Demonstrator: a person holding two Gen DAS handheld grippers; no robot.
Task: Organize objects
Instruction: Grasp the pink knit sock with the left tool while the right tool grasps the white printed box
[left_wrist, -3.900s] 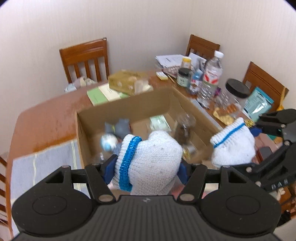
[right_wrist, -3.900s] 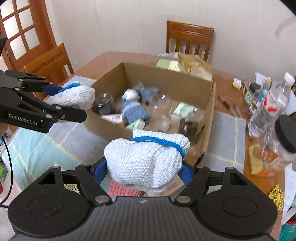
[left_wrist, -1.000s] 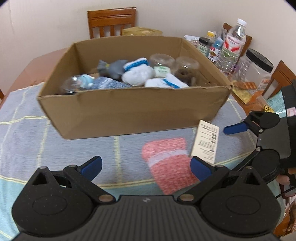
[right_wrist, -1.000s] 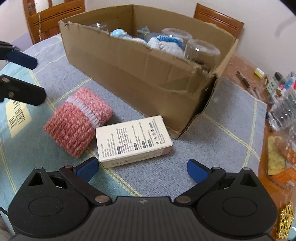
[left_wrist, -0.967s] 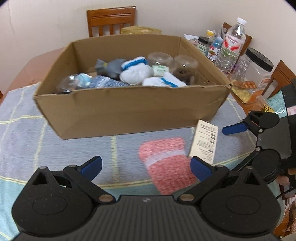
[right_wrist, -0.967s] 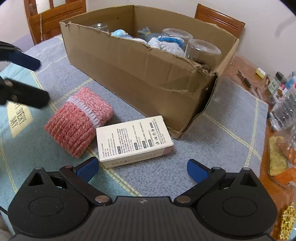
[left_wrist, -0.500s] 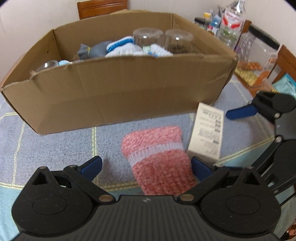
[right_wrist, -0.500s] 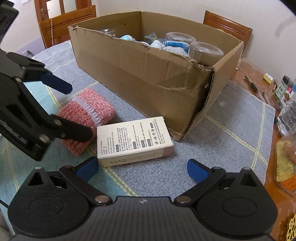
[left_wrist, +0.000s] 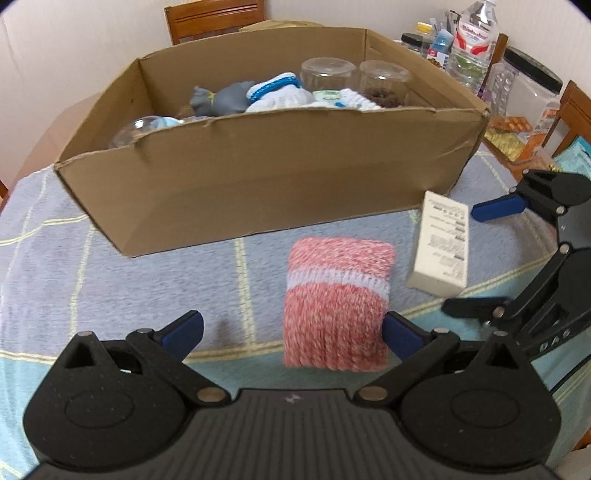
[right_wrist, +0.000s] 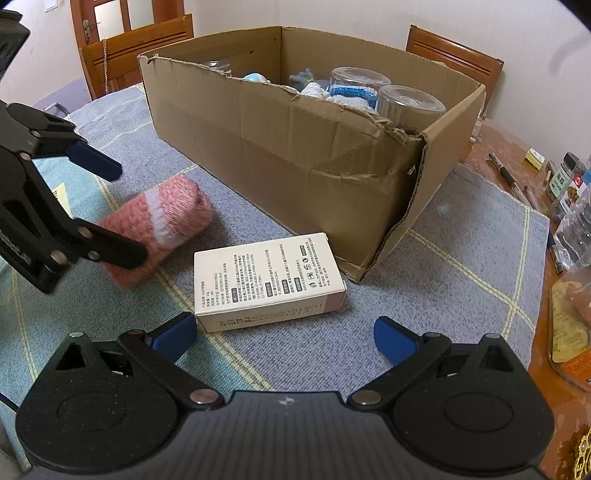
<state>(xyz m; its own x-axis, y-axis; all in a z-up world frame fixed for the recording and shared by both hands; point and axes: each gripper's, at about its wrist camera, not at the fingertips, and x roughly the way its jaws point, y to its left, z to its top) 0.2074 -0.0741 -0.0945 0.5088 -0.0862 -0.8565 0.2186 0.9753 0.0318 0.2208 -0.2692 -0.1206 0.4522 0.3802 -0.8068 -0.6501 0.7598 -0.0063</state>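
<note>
You are about to pick up the last two things lying on the worktop in front of the cardboard box (left_wrist: 258, 177). Your left tool (left_wrist: 291, 328) is spread wide around the soft, ribbed pink knit roll (left_wrist: 336, 299); close it gently. Your right tool (right_wrist: 284, 336), also spread, faces the stiff, flat-sided white carton (right_wrist: 266, 277).

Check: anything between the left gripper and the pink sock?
Nothing visible. The left gripper is open with the pink sock lying just ahead, near its right finger. The white box lies to the sock's right, off the path.
</note>
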